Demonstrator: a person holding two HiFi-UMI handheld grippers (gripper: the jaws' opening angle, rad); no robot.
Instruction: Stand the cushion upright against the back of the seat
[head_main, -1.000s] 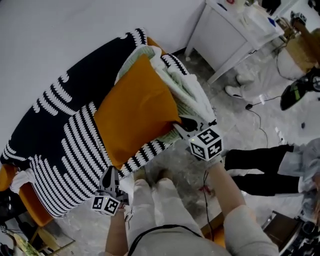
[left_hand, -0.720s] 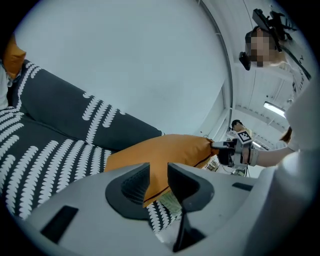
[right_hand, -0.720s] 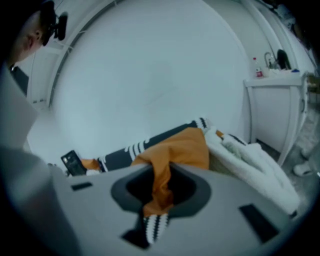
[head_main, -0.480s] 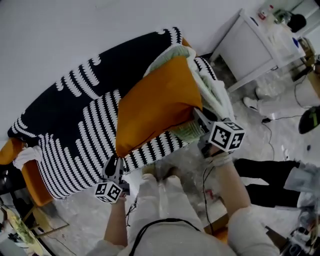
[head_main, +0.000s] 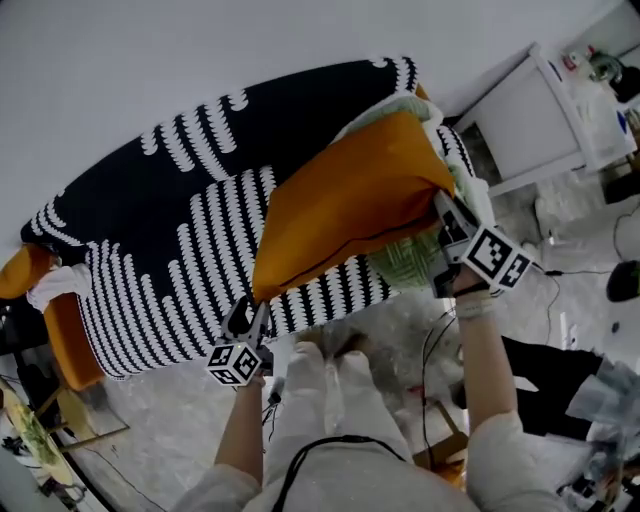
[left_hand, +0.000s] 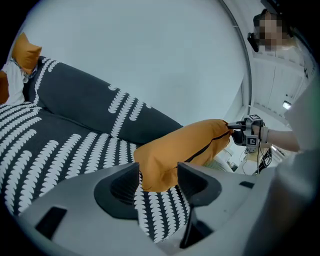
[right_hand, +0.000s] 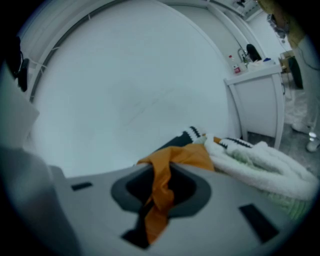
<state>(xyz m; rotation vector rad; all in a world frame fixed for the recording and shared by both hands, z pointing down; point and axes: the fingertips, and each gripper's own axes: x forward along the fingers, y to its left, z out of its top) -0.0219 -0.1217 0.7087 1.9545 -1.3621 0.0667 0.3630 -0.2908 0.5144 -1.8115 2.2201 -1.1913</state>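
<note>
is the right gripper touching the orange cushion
Touching. The right gripper view shows the right gripper with its jaws closed on a pinched fold of the orange cushion.

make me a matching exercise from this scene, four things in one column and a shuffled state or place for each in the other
Things:
1. orange cushion
2. left hand-held gripper
3. right hand-held gripper
4. white table

States or places:
A. clamped on an orange fabric corner
B. on the floor beyond the sofa's end
C. jaws apart, gripping nothing
D. lifted at one end, slanted over the sofa

Pairs: 1-D, 2-C, 3-A, 4-B.

Note: the left hand-held gripper's jaws have just been opening; the orange cushion's lower corner shows between them, unpressed.
</note>
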